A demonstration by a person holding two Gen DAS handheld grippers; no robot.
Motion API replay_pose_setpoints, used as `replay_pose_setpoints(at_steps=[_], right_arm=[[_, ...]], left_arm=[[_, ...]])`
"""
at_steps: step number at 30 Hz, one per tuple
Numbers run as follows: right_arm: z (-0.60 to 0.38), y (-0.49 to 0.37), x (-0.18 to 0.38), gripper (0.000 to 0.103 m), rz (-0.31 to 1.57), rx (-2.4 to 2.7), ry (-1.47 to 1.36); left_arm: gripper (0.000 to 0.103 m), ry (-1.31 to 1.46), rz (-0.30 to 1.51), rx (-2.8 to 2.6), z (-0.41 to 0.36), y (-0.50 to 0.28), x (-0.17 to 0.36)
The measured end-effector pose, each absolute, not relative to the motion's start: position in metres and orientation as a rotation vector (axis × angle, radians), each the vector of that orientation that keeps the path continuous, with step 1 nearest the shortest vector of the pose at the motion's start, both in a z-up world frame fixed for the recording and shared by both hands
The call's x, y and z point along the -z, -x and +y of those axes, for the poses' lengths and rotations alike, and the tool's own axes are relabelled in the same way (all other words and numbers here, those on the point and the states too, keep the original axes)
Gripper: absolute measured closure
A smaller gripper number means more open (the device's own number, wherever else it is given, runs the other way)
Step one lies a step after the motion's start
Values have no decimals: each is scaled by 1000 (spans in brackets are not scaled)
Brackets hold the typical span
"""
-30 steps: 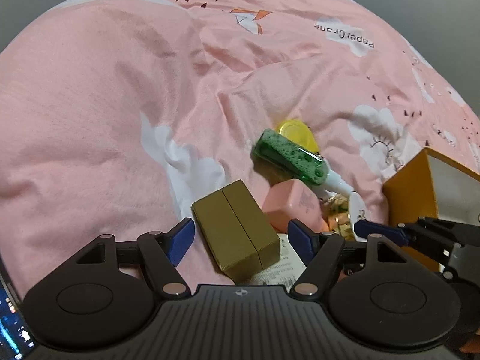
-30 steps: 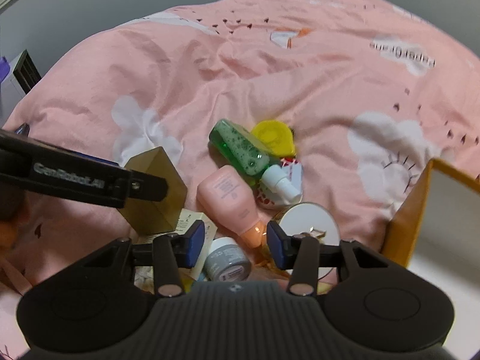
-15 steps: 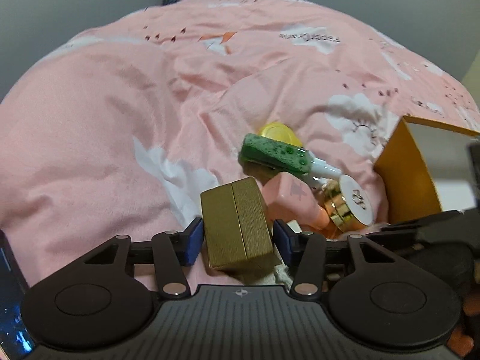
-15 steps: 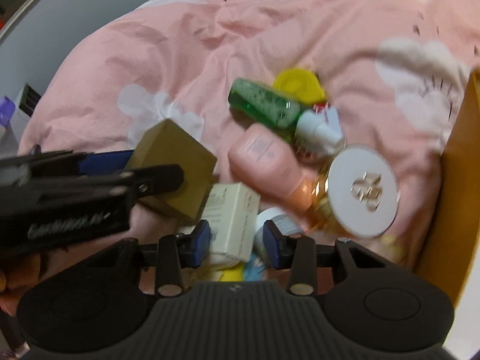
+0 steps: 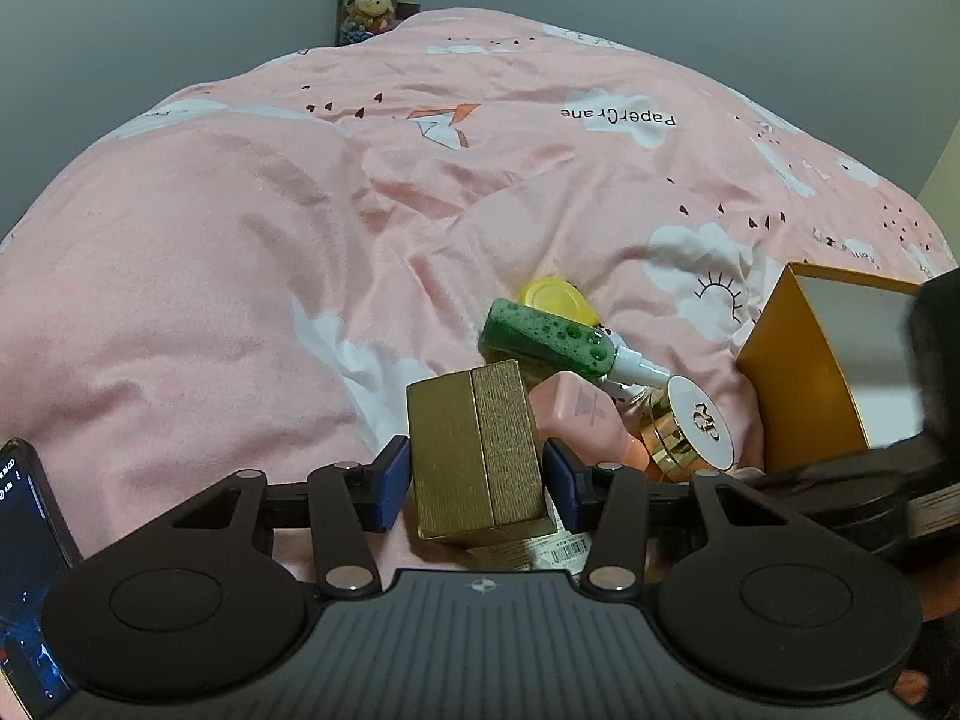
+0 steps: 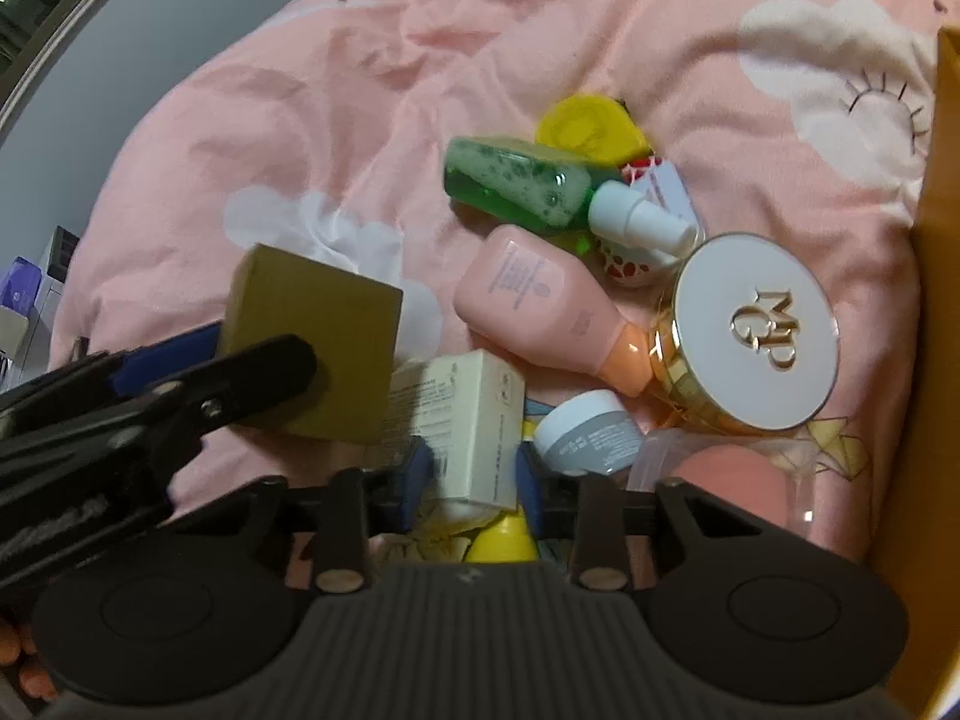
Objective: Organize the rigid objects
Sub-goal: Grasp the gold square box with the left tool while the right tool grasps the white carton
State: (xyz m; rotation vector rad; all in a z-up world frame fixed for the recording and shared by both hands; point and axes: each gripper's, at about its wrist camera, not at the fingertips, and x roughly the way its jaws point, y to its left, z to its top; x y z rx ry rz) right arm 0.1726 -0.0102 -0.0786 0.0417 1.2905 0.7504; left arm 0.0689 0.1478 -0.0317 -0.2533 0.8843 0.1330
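Gold box [image 5: 477, 450] clamped in left gripper [image 5: 477, 483], raised off pink duvet [image 5: 240, 270]. Right gripper [image 6: 468, 480], jaws just closing, pinches cream carton [image 6: 474, 420] in clutter pile. Step: pickup. Next likely: carry both to orange bin [image 5: 798, 384], release inside without tipping.

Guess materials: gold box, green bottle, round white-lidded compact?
Gold box: likely cardboard, metallic textured wrap; sharp edges, centre seam. Green bottle: clear plastic, probably; bubbly green liquid shows through, white cap. Round compact: glossy hard plastic or metal, unclear; white lid, gold rim and monogram.
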Motion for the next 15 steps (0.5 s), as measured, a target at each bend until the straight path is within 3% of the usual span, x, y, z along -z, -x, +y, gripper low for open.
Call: replay_pose_setpoints(at_steps=[6, 8, 10, 11, 15], right_arm=[[-18, -177, 46, 103, 1210, -756, -48], [-17, -179, 53, 94, 1261, -737, -46], [-18, -177, 65, 62, 1319, -716, -62], [-19, -175, 71, 59, 1343, -705, -72], [-21, -175, 94, 63, 1444, -683, -149]], left_arm=[[49, 238, 893, -133, 147, -71, 31], [49, 227, 907, -134, 148, -71, 32], [49, 216, 927, -136, 148, -72, 35], [49, 213, 936, -138, 148, -72, 37], [49, 212, 944, -136, 149, -72, 39]])
